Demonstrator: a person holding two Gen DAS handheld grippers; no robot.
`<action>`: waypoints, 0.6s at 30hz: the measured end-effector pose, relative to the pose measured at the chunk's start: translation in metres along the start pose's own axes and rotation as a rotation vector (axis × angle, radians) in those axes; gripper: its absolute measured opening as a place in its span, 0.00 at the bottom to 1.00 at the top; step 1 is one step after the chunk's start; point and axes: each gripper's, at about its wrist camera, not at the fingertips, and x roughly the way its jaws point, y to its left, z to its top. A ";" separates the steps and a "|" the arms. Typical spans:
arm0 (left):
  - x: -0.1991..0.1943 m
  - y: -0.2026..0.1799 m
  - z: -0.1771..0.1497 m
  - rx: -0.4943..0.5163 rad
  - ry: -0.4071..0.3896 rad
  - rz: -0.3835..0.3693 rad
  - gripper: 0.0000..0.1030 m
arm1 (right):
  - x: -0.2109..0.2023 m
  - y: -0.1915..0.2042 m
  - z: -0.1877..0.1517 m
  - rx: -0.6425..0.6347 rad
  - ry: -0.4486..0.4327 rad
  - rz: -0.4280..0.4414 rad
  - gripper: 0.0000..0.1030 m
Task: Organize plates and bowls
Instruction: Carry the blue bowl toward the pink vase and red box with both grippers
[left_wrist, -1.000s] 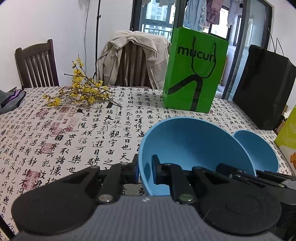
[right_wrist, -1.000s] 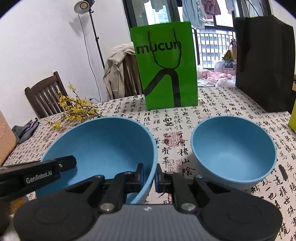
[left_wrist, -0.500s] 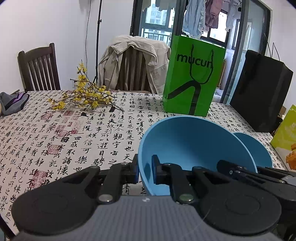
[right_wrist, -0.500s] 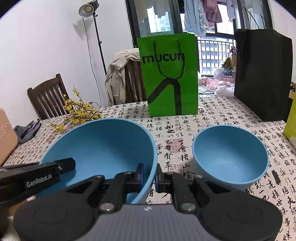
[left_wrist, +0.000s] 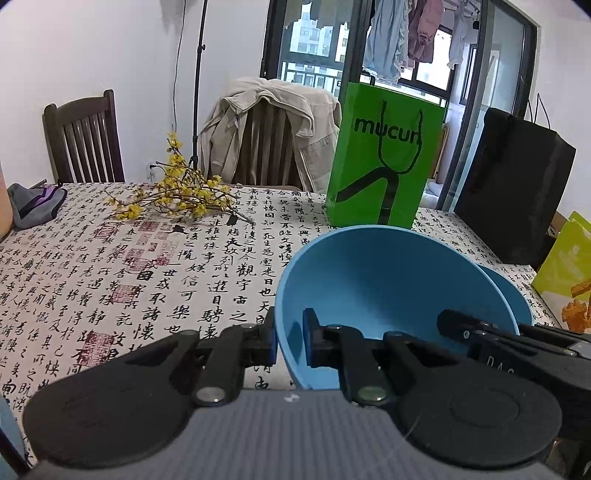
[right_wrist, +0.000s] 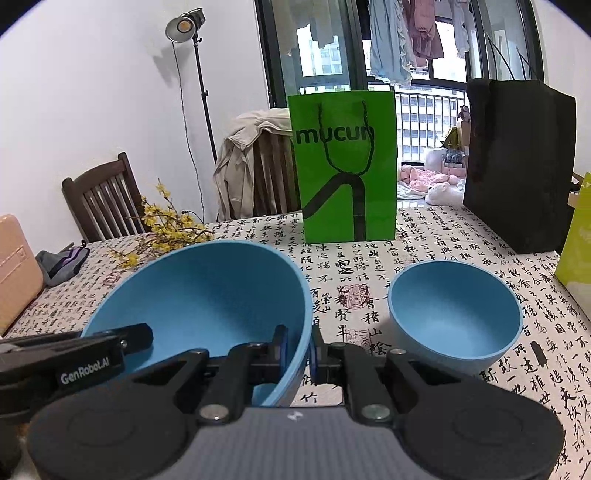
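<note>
Left wrist view: the left claw (left_wrist: 289, 341) is clamped on the near rim of the large blue bowl (left_wrist: 388, 280), which is lifted and tilted above the counter (left_wrist: 110, 280). The bowl looks stiff, light and smooth, so the thin rim is the natural hold. Left of the bowl the counter lies open up to the yellow flower sprigs (left_wrist: 173, 195).

Right wrist view: the right claw (right_wrist: 298, 349) pinches the same bowl's opposite rim. The small blue bowl (right_wrist: 456, 308) stands just right of it, apart, with the green bag (right_wrist: 345, 166) behind.
</note>
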 end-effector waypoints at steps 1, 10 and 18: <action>-0.002 0.001 0.000 -0.001 -0.002 0.000 0.12 | -0.001 0.002 -0.001 0.001 0.000 0.001 0.11; -0.020 0.012 -0.005 -0.006 -0.014 -0.007 0.12 | -0.014 0.013 -0.007 0.002 -0.009 -0.002 0.11; -0.034 0.022 -0.011 -0.002 -0.028 -0.005 0.12 | -0.024 0.025 -0.011 -0.005 -0.015 -0.005 0.11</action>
